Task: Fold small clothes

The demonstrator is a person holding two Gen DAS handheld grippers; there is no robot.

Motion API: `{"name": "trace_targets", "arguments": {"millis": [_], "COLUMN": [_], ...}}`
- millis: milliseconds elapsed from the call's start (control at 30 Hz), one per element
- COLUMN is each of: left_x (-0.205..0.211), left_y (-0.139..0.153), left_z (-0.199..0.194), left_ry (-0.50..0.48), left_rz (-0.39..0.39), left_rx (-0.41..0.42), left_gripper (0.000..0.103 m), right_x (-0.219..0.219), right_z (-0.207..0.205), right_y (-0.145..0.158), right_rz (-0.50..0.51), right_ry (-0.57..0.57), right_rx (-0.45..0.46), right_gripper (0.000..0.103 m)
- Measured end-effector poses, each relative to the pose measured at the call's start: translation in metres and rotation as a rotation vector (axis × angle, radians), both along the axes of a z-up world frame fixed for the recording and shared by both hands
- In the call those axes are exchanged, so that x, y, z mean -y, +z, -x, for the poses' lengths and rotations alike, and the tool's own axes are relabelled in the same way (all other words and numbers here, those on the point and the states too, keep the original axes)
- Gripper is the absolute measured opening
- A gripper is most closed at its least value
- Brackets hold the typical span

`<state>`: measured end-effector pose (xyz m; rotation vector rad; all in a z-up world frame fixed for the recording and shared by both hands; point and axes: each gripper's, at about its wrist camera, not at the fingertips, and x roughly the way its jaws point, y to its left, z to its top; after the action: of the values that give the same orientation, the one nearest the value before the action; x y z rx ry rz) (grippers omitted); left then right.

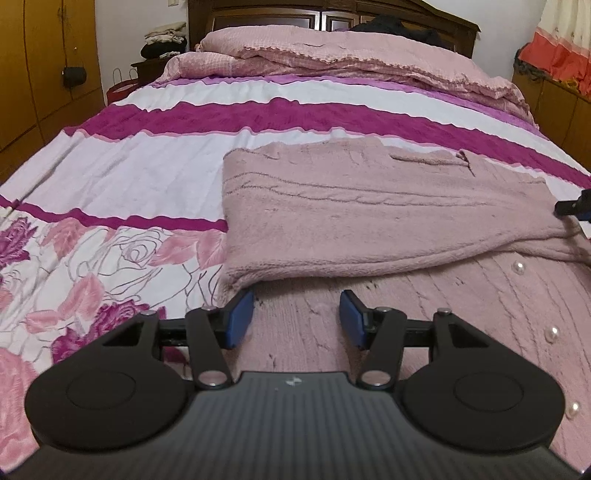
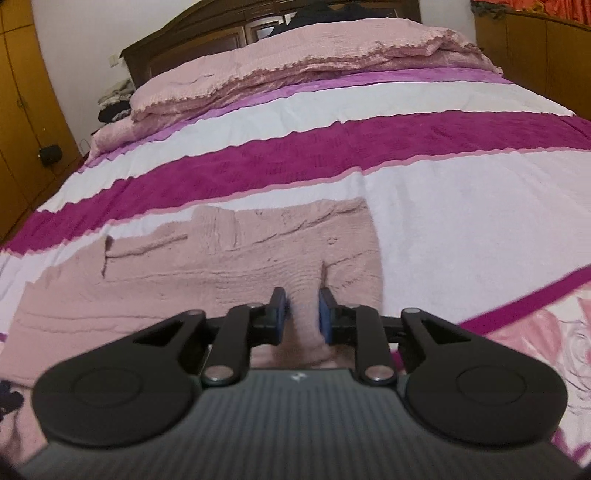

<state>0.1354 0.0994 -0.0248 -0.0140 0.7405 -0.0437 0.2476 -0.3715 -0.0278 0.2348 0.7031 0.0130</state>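
Home bedroom, lived-in. Double bed (image 1: pixel 192 122) took up most of the room, with a dark carved wooden headboard (image 1: pixel 295 13) against a white wall. Bedspread (image 1: pixel 129 173) was household stuff: white and magenta stripes, pink rose print at the near end. Pink quilt (image 1: pixel 332 51) lay bunched up by the headboard. Yellow-brown wardrobe doors (image 1: pixel 40 66) ran along one side, a small black bag (image 1: pixel 74 75) hanging from them. Folded clothes (image 1: pixel 166 40) were piled on a bedside stand in the corner. Opposite side had a low wooden cabinet (image 1: pixel 550 99) and an orange-and-cream curtain (image 1: pixel 561 48). A pink knit garment (image 1: pixel 369 206) lay spread on the bed.
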Motion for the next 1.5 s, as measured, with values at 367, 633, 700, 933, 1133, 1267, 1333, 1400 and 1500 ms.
{"name": "trace_targets", "arguments": {"millis": [367,633,700,933,1133,1267,1333,1400,1500], "left_x": [-0.007,-0.005,-0.002,0.008,0.016,0.024,0.027,0.030,0.036], "left_y": [0.049,0.093,0.100,0.117,0.107,0.082,0.070,0.060,0.047], "left_z": [0.051,0.102,0.114,0.150,0.176,0.187,0.192,0.197,0.206], "left_ry": [0.020,-0.019,-0.033,-0.074,-0.128,-0.162,-0.185,-0.215,-0.265], "left_rz": [-0.091,-0.114,-0.121,-0.121,-0.129,-0.149,-0.152,-0.163,-0.207], "left_rx": [-0.011,0.017,0.028,0.052,0.017,-0.042,-0.064,-0.081,-0.100], "left_gripper": [0.060,0.062,0.067,0.068,0.069,0.069,0.069,0.069,0.070], "right_x": [0.017,0.012,0.011,0.008,-0.006,-0.024,-0.034,-0.047,-0.064], "right_z": [0.070,0.120,0.134,0.187,0.229,0.246,0.252,0.259,0.271], "right_y": [0.066,0.122,0.140,0.211,0.208,0.157,0.126,0.098,0.062], "right_rz": [-0.038,-0.016,0.008,0.140,0.266,0.302,0.317,0.371,0.444], "right_ry": [0.124,0.234,0.262,0.363,0.445,0.492,0.521,0.557,0.616], "right_rx": [0.035,0.058,0.068,0.105,0.066,-0.005,-0.051,-0.078,-0.105], "right_gripper": [0.047,0.047,0.047,0.047,0.060,0.060,0.060,0.060,0.060]}}
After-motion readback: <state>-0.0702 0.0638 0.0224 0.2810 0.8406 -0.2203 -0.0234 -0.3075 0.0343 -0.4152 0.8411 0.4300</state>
